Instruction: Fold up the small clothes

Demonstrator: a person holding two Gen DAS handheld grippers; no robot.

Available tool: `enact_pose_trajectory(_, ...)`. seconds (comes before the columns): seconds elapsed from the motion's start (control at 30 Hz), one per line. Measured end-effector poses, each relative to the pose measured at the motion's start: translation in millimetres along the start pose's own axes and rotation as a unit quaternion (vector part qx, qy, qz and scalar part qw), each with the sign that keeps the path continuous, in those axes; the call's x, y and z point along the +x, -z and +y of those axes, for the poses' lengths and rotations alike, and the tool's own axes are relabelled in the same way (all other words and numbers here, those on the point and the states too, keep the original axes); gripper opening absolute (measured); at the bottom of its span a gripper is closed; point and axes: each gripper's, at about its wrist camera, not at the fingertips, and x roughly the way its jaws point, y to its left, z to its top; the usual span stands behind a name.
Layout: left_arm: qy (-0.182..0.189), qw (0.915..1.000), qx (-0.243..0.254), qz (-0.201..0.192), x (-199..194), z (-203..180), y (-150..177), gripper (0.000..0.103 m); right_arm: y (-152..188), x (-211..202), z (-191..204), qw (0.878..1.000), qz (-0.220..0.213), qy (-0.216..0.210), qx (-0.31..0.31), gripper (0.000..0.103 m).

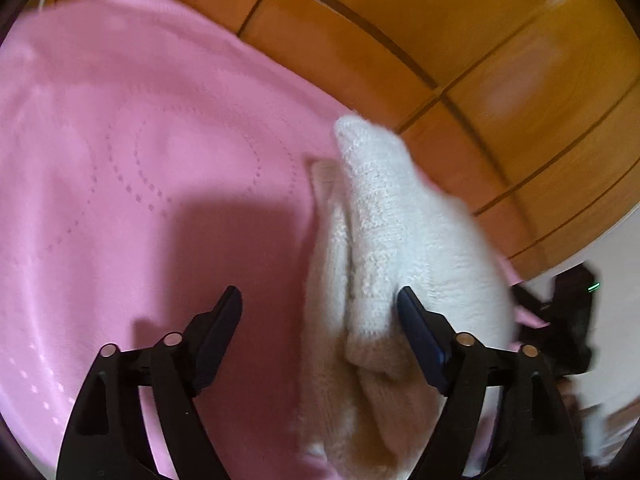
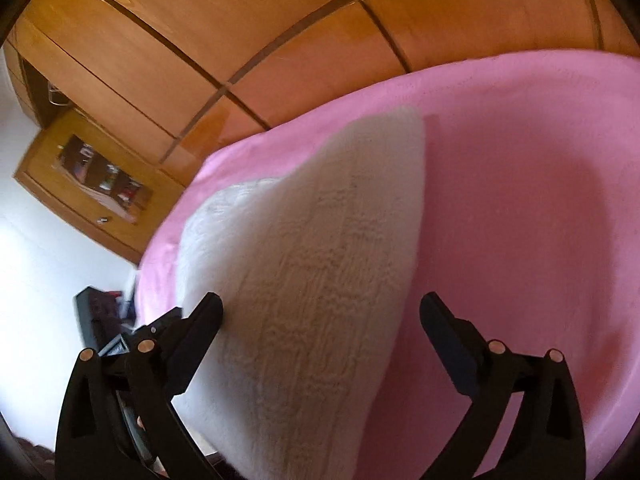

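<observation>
A cream knitted garment (image 1: 404,224) lies folded into a long narrow shape on a pink blanket (image 1: 140,152). In the left wrist view my left gripper (image 1: 319,301) is open just above it. Its right finger (image 1: 420,332) is over the knit and its left finger (image 1: 224,320) is over bare blanket. The right wrist view shows the same garment (image 2: 312,248) running away from the camera. My right gripper (image 2: 322,305) stands wide open over the garment's near end, and neither pad presses on the knit. The near end is hidden below both frames.
A wooden wardrobe (image 1: 460,40) with dark seams rises right behind the blanket's far edge. The pink blanket (image 2: 520,200) spreads wide beside the garment. A dark device with a green light (image 1: 576,304) sits at the right edge, and a dark object (image 2: 94,320) lies beyond the bed.
</observation>
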Motion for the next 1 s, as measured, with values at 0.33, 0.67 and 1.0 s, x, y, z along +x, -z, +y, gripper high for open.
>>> enact_pose_trajectory(0.33, 0.054, 0.9966, -0.021, 0.058, 23.0, 1.7, 7.4, 0.065, -2.2, 26.9, -20.4, 0.995, 0.035, -0.095, 0.024, 0.098)
enact_pose_trajectory(0.67, 0.114, 0.9920, -0.012, 0.051, 12.7, 9.8, 21.5, 0.036, 0.8, 47.0, 24.0, 0.996, 0.039, -0.072, -0.022, 0.063)
enact_pose_trajectory(1.0, 0.177, 0.9761, 0.075, 0.101, 58.9, -99.8, 16.2, 0.035, 7.2, -71.7, 6.8, 0.996, -0.075, -0.035, -0.035, 0.060)
